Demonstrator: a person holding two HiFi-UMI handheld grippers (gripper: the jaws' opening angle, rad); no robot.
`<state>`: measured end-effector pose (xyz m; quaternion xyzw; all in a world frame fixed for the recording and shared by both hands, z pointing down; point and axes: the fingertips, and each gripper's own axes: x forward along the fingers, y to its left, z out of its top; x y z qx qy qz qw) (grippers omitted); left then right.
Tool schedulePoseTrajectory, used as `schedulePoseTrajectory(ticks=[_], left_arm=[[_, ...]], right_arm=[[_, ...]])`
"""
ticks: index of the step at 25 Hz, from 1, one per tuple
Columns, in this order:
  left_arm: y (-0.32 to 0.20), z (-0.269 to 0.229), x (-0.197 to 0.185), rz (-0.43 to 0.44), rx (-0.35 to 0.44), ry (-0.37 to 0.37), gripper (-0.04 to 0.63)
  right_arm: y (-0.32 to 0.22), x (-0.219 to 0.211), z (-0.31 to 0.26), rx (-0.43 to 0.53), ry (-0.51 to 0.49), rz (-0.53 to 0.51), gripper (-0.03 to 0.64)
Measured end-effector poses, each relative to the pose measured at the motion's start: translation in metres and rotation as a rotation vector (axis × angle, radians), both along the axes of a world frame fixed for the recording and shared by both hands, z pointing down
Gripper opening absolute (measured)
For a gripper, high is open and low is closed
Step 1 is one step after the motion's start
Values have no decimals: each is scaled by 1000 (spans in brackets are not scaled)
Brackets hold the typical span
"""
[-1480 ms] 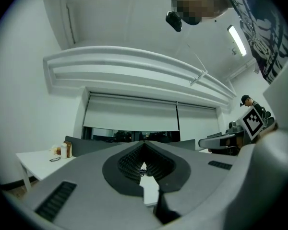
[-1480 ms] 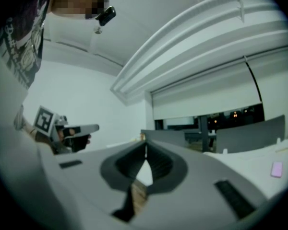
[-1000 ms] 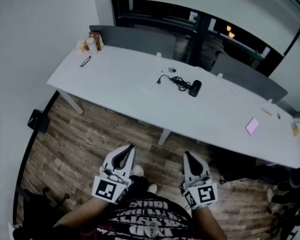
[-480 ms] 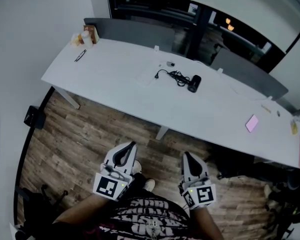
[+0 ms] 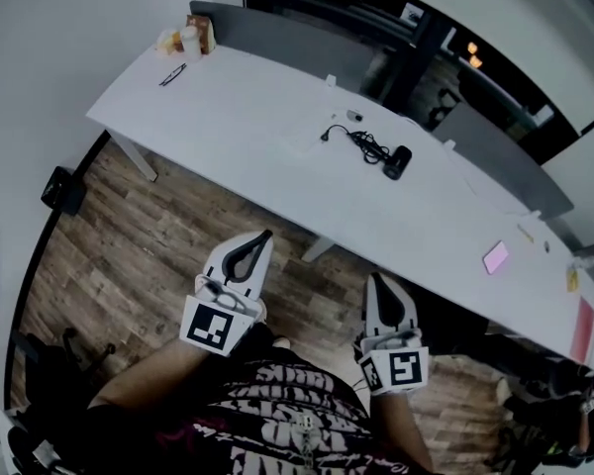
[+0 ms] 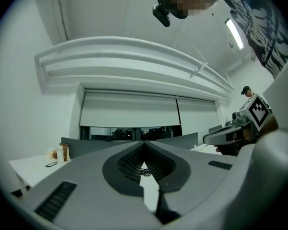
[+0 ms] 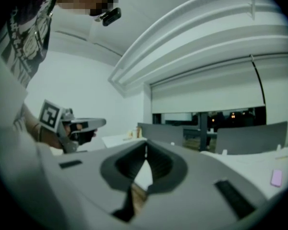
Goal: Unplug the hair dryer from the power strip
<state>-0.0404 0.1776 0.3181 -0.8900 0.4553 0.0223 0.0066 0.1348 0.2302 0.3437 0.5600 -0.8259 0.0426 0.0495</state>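
The black hair dryer (image 5: pixel 397 162) lies on the long white table (image 5: pixel 238 117), its black cord (image 5: pixel 364 142) bunched to its left and ending at a plug (image 5: pixel 327 134). A pale strip (image 5: pixel 305 147) beside the plug is hard to make out against the tabletop. Both grippers hang over the wooden floor, well short of the table. My left gripper (image 5: pixel 266 234) is shut and empty, and so is my right gripper (image 5: pixel 375 276). In the left gripper view the closed tips (image 6: pixel 144 142) frame a bit of the cord (image 6: pixel 144 172). The right gripper view shows its tips (image 7: pixel 146 143) closed.
Glasses (image 5: pixel 172 74) and bottles with a box (image 5: pixel 190 38) sit at the table's far left end. A pink object (image 5: pixel 496 257) lies toward its right end. Grey dividers (image 5: pixel 287 43) line the table's back edge. A black object (image 5: pixel 59 190) stands on the floor at left.
Both grippers have moved forward toward the table, and the table now sits nearer in the head view. The jaws have stayed shut.
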Motion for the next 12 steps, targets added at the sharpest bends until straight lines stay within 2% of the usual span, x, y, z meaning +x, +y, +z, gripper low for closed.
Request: schedulePoseTrajectory(ticks=[7,12], left_arm=[[-43,-30,0,41,108,-11,26],[-78,-35,-23,12,84,50,26]], right_arm=[[-49,-3,-20,54,33,-4,32],[-80,-8,-31,70,-1,46,32]])
